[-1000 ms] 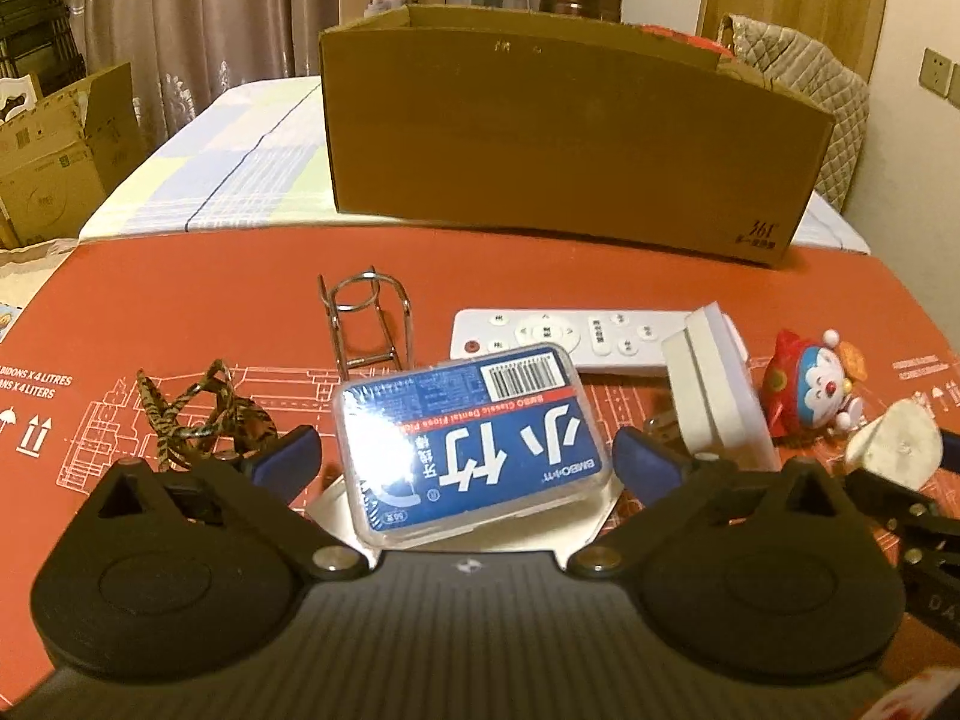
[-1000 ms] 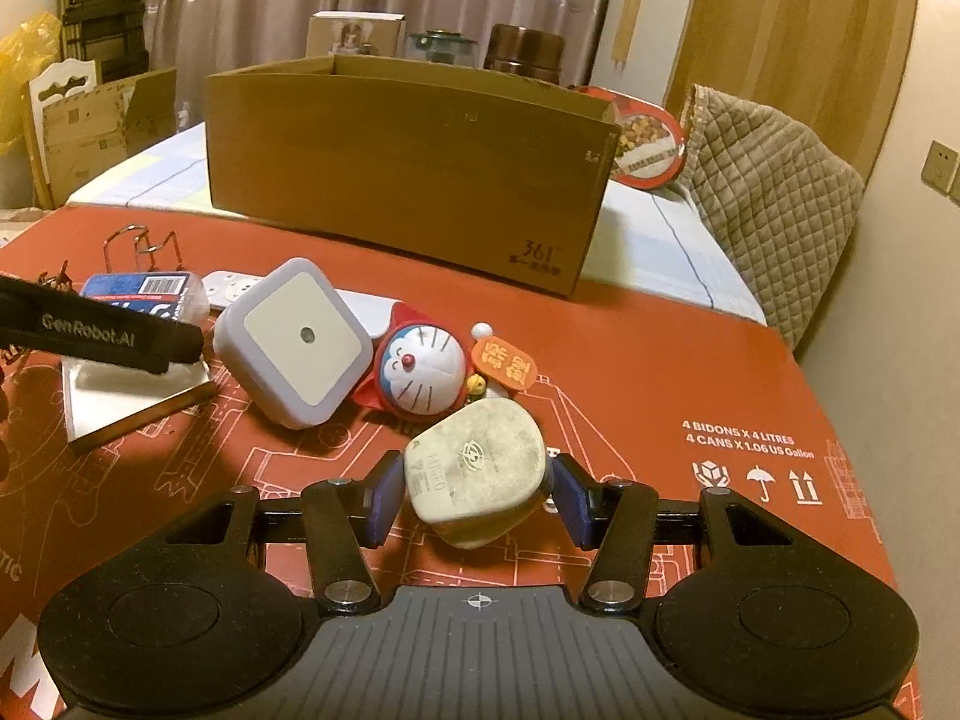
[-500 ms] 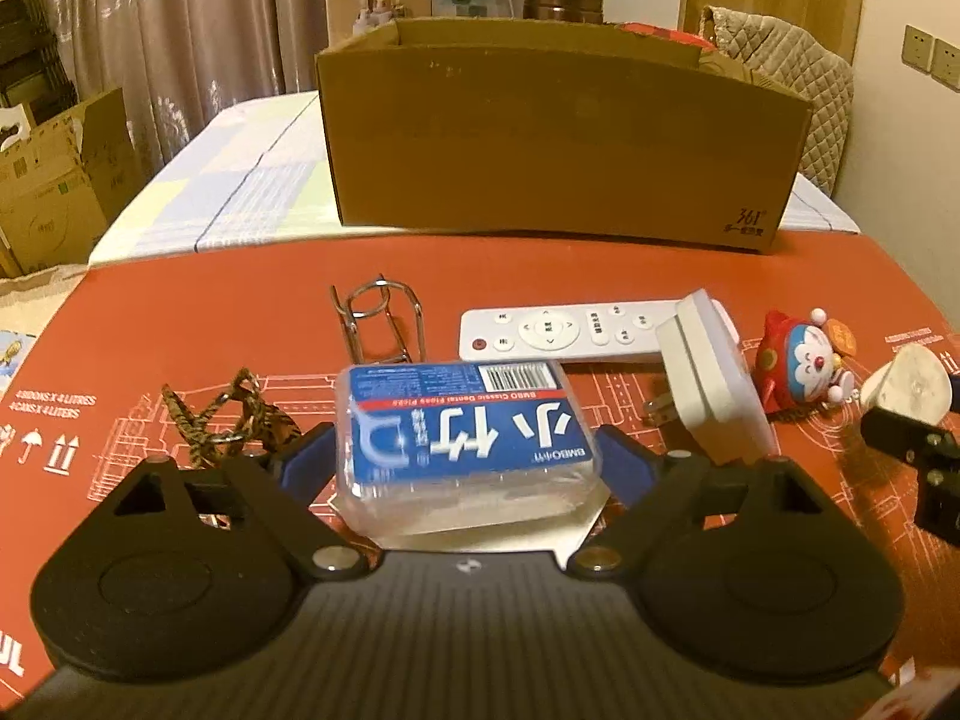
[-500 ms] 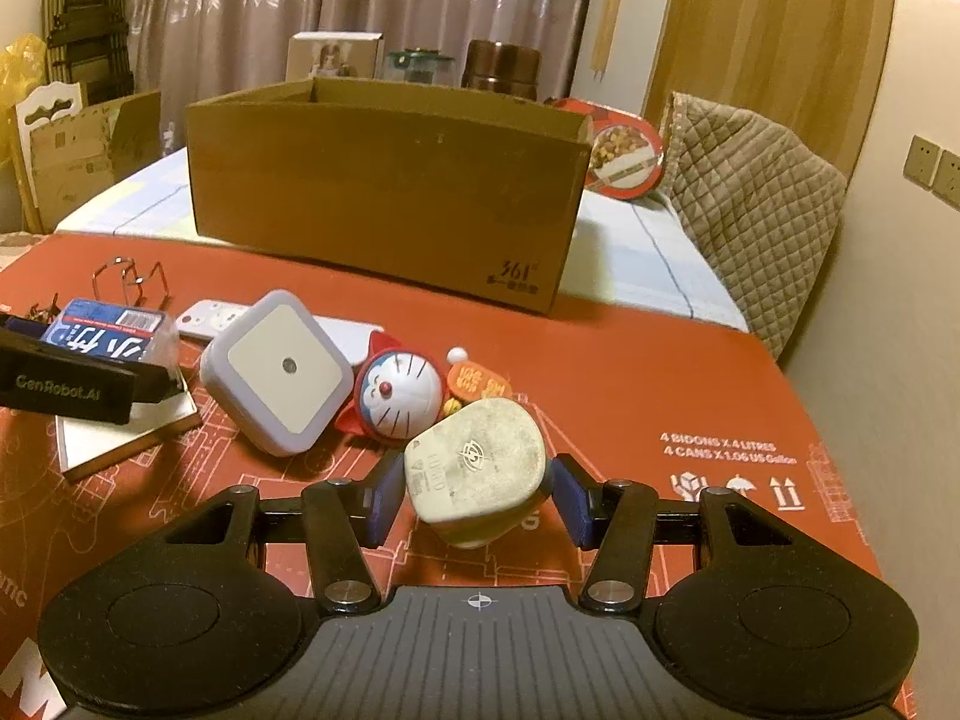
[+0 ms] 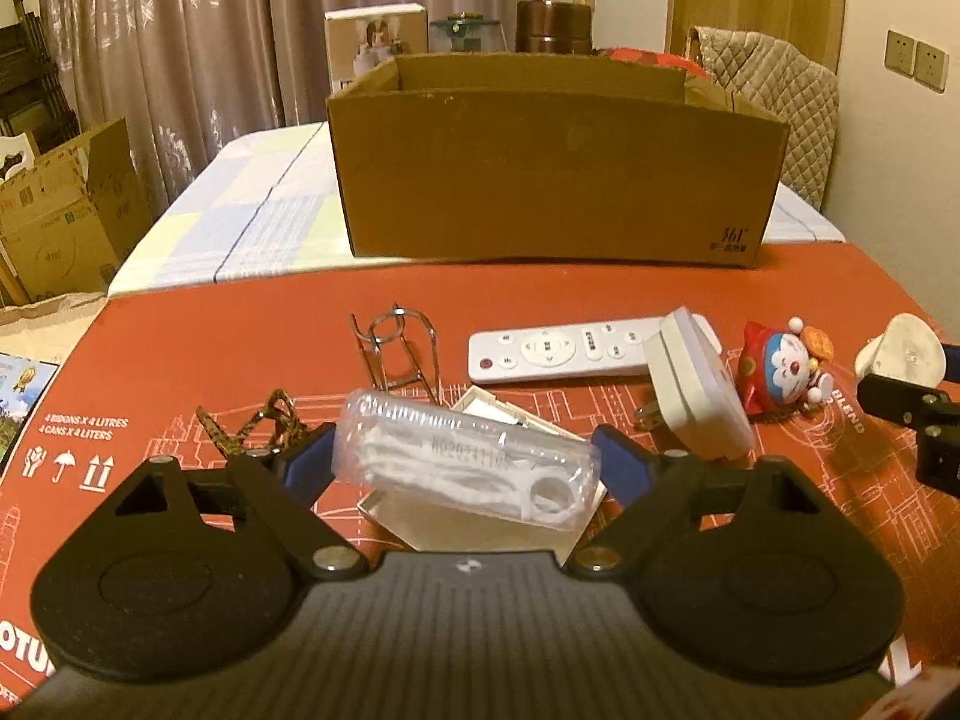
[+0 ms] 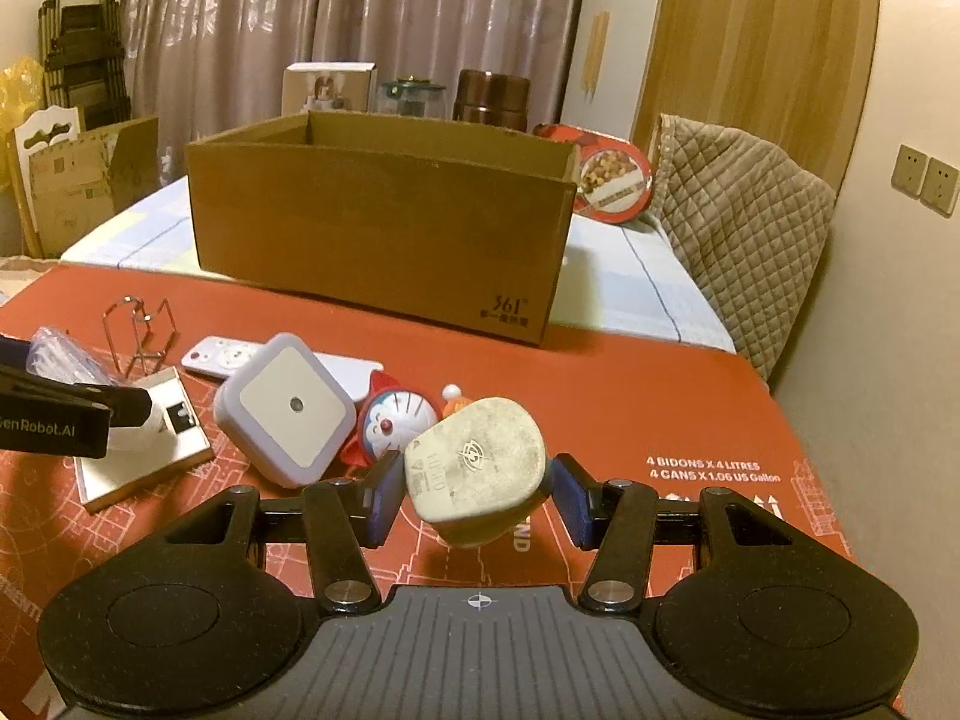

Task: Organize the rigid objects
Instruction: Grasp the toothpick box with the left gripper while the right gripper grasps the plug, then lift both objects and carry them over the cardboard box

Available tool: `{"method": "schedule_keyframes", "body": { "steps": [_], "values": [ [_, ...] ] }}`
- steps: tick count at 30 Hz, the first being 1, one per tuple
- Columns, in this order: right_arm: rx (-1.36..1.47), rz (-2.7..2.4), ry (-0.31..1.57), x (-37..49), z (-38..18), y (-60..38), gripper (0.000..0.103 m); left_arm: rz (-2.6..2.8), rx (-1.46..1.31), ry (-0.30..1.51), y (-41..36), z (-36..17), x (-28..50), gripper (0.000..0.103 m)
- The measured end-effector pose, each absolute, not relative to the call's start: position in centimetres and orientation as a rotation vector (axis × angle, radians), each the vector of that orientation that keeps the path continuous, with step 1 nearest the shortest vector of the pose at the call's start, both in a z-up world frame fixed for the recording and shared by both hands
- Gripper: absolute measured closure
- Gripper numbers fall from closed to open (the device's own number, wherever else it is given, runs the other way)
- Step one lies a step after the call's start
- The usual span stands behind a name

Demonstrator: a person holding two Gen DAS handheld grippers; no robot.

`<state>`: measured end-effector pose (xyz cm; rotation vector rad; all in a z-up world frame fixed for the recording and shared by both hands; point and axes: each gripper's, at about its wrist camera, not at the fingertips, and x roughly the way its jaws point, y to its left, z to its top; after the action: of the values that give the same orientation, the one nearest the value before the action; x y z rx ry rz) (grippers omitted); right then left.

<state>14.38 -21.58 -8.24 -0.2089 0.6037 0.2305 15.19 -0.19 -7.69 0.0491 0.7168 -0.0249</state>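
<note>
Left gripper (image 5: 465, 465) grips a clear floss-pick case (image 5: 468, 468) between its blue fingers (image 5: 309, 459), lifted off the red surface (image 5: 252, 330). Case long axis runs across the view from finger to finger, right end tilted slightly lower; clear underside faces the camera, white picks visible inside, a faint printed code on it too blurred to read. The fingers have just been closing in and now press both ends of the case. Below it lies a flat white box (image 5: 408, 519) on the surface.

Right gripper (image 6: 477, 495) is clamped on a worn off-white plug (image 6: 477, 468), held above the surface, broad face toward the camera and tilted, narrower end pointing down. Embossed logo and small lettering on it, not legible.

On the surface: white remote (image 5: 564, 348) lying crosswise, square white night-light (image 6: 285, 408) leaning beside it with prongs out on its left in the left wrist view, blue cat figurine (image 6: 393, 420) in red costume just beside the night-light, wire holder (image 5: 399, 348) upright, brown braided cord (image 5: 252, 423) at left.

Cardboard box (image 6: 384, 228) stands open at the far edge of the surface, "361°" printed at its lower right corner; contents not visible. Surface print reads "4 BIDONS X 4 LITRES / 4 CANS X 1.06 US Gallon". Left gripper's side reads "GenRobot.AI" in the right wrist view.
</note>
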Motion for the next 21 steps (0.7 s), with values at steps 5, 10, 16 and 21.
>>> {"method": "schedule_keyframes", "body": {
  "steps": [5, 10, 16, 21],
  "values": [
    [-0.206, 0.234, 0.597, 14.3, -7.9, -21.3, 0.053, -0.028, 0.038, 0.696, 0.2, -6.9, 15.0, 0.017],
    [-0.206, 0.241, 0.571, 14.3, -7.0, -21.3, 0.053, -0.03, 0.034, 0.673, 0.4, -5.9, 15.0, 0.017],
    [-0.188, 0.26, 0.526, 14.9, -5.3, -21.0, 0.053, -0.053, 0.029, 0.63, 0.1, -3.8, 15.5, 0.016],
    [-0.181, 0.28, 0.479, 17.1, -3.6, -20.4, 0.053, -0.077, 0.015, 0.582, -0.3, -1.5, 17.2, 0.016]
  ]
}}
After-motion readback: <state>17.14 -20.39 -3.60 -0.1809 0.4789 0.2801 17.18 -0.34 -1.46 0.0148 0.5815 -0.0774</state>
